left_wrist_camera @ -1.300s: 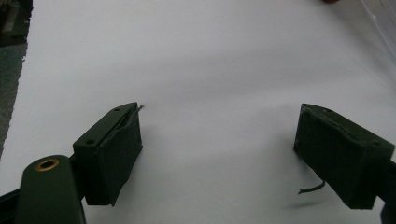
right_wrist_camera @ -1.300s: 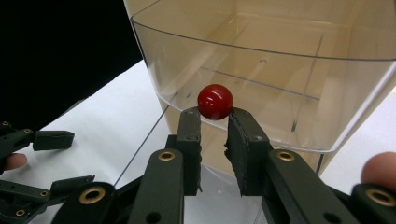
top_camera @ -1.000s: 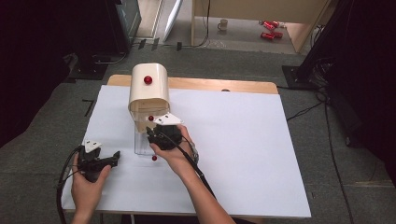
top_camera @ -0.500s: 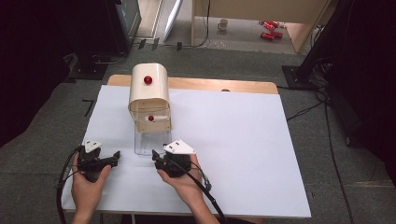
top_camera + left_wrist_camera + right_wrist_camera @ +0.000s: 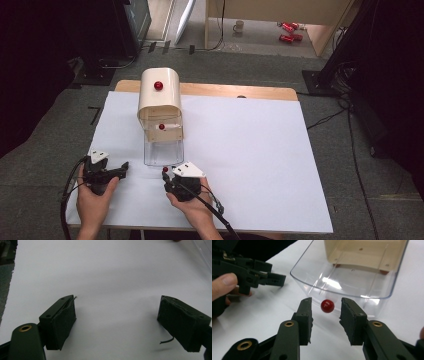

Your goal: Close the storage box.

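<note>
Since a second ago the right gripper (image 5: 166, 176) has drawn back from the clear drawer (image 5: 163, 151) toward the person, and its jaws have just been closing, though a gap remains. The right gripper view shows a small red ball (image 5: 327, 306) just ahead of the jaw tips and level with the gap between them, untouched by either pad; whether it rests on the table (image 5: 260, 150) or sits a little above it is hard to tell. From the high view that ball is a tiny red dot at the jaw tips. The left gripper (image 5: 116, 171) has its jaws spread wide over bare white table, with nothing between them. Beyond the right jaws, the drawer's far end is cut off under the cream box (image 5: 159, 96).
</note>
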`<state>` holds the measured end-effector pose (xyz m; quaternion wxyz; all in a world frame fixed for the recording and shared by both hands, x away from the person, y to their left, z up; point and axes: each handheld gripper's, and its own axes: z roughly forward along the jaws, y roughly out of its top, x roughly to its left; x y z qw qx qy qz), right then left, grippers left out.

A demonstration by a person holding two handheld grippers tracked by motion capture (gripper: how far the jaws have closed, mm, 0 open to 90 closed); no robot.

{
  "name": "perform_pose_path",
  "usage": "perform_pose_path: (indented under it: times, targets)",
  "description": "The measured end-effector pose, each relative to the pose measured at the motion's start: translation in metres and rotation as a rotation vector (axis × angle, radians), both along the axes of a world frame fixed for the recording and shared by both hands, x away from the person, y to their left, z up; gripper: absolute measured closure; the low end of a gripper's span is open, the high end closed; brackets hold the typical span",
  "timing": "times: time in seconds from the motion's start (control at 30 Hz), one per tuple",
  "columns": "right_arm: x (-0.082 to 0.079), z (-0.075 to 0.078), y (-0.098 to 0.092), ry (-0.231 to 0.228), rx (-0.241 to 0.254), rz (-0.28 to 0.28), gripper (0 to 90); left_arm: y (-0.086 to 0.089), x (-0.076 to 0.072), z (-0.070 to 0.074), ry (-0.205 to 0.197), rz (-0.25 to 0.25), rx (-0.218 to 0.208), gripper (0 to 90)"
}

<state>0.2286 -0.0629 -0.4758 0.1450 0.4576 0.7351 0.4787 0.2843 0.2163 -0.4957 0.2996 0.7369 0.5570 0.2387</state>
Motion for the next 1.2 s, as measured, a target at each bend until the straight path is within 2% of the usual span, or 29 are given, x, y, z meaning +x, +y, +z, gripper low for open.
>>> perform_pose_path:
  times: [0.3, 0.47, 0.57, 0.87, 1.2]
  targets:
    - [0.006, -0.014, 0.006, 0.022, -0.027, -0.014, 65.9, 0.0, 0.0, 0.0, 0.0, 0.0, 0.0, 14.9]
    - [0.01, -0.02, 0.011, 0.05, -0.019, -0.028, 67.6, 0.0, 0.0, 0.0, 0.0, 0.0, 0.0, 14.9]
    - [0.011, -0.02, 0.012, 0.052, -0.02, -0.031, 69.2, 0.0, 0.0, 0.0, 0.0, 0.0, 0.0, 14.9]
    - [0.014, -0.017, 0.014, 0.063, -0.026, -0.033, 74.7, 0.0, 0.0, 0.0, 0.0, 0.0, 0.0, 14.9]
    - [0.018, -0.001, 0.012, 0.03, -0.009, -0.026, 75.0, 0.0, 0.0, 0.0, 0.0, 0.0, 0.0, 14.9]
